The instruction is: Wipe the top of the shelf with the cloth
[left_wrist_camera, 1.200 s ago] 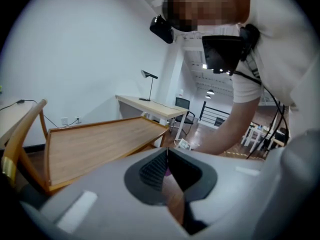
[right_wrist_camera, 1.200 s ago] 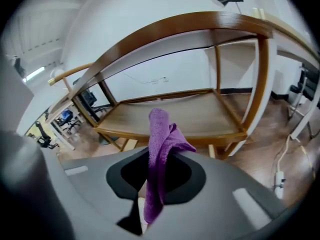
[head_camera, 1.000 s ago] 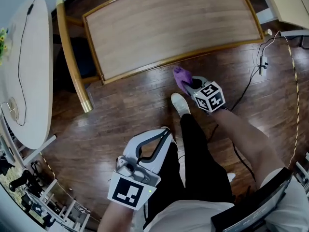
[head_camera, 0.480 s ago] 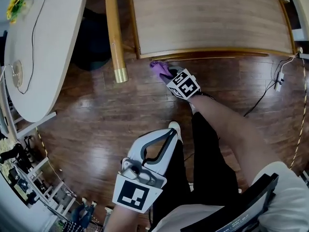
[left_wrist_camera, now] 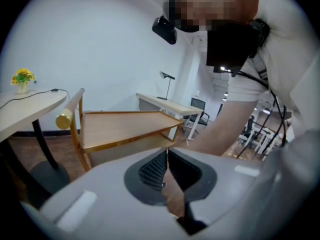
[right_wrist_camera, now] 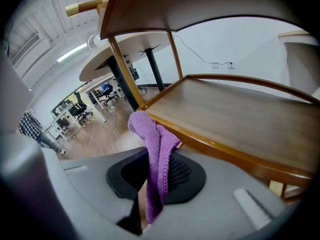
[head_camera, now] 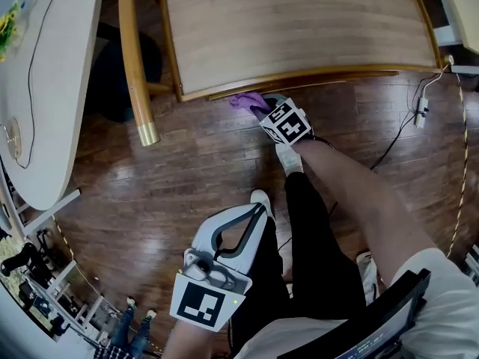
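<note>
The wooden shelf's top (head_camera: 299, 28) fills the upper part of the head view, bare. My right gripper (head_camera: 263, 106) is shut on a purple cloth (head_camera: 247, 99) right at the shelf's front edge, left of middle. In the right gripper view the cloth (right_wrist_camera: 150, 134) stands bunched between the jaws of that gripper (right_wrist_camera: 156, 160), level with the lower board (right_wrist_camera: 240, 119) and below the top board's underside (right_wrist_camera: 200, 4). My left gripper (head_camera: 258, 209) hangs low by the person's leg, shut on nothing. In its own view it (left_wrist_camera: 166, 156) faces the shelf (left_wrist_camera: 125, 126) from a distance.
A white round table (head_camera: 45, 88) with a cable stands at the left. The shelf's rounded wooden handle rail (head_camera: 135, 58) sticks out beside it. A power strip and cord (head_camera: 419, 111) lie on the floor at the right. The person's legs and shoes (head_camera: 288, 159) stand below the shelf.
The right gripper has carried the cloth from above the floor up to the shelf's front edge and further left along it. The left gripper has stayed low and shut.
</note>
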Tool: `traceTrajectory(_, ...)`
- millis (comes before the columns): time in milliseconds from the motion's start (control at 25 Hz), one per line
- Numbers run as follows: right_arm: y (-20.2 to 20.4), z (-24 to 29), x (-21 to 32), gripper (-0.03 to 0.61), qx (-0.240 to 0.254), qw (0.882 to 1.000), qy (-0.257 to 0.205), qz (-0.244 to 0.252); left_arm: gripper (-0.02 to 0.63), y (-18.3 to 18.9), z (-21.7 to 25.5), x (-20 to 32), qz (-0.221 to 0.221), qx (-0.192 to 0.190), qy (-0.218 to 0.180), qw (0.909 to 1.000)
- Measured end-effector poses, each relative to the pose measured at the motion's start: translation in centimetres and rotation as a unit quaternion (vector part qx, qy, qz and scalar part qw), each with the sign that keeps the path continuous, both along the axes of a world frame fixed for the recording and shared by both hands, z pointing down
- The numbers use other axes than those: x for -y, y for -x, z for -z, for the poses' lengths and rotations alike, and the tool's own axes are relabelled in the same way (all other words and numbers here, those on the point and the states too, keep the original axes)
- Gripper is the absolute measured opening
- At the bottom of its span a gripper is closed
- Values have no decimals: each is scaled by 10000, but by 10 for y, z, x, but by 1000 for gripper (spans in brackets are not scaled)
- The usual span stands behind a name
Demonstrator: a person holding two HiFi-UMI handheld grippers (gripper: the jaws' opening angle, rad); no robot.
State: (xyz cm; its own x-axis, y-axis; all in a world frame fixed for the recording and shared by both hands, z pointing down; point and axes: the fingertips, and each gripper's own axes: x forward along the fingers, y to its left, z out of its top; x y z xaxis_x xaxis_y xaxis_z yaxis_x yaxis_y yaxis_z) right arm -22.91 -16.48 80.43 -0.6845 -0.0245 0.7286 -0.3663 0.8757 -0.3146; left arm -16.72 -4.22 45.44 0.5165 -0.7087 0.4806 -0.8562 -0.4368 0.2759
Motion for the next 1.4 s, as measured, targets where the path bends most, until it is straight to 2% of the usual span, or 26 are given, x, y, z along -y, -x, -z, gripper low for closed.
traceTrajectory(360,-129,-10,57,52,-430,9959,-183,-769,26,-61,0,35,-873,-59,-43,9962)
traceTrajectory(520,-185,-4,85,52,-600,9914,-266,-1134,26,-78,1,50,-1089,-89,-14,9940)
traceTrajectory(680,-242,-12,111,52,-857,9876,-360,-1267,26,-98,0,65,-1262,-103,26,9920)
traceTrajectory(1120,-425,-12,177,52,-1709,9568,-535,-2289,26,-129,-4,100,-1695,-42,112,9854)
traceTrajectory(1240,-457,-9,188,52,-1851,9479,-575,-2530,26,-137,-4,109,-1787,-33,85,9839)
traceTrajectory(1400,-481,-3,200,52,-1954,9402,-660,-2710,26,-148,-4,120,-1836,-73,29,9830)
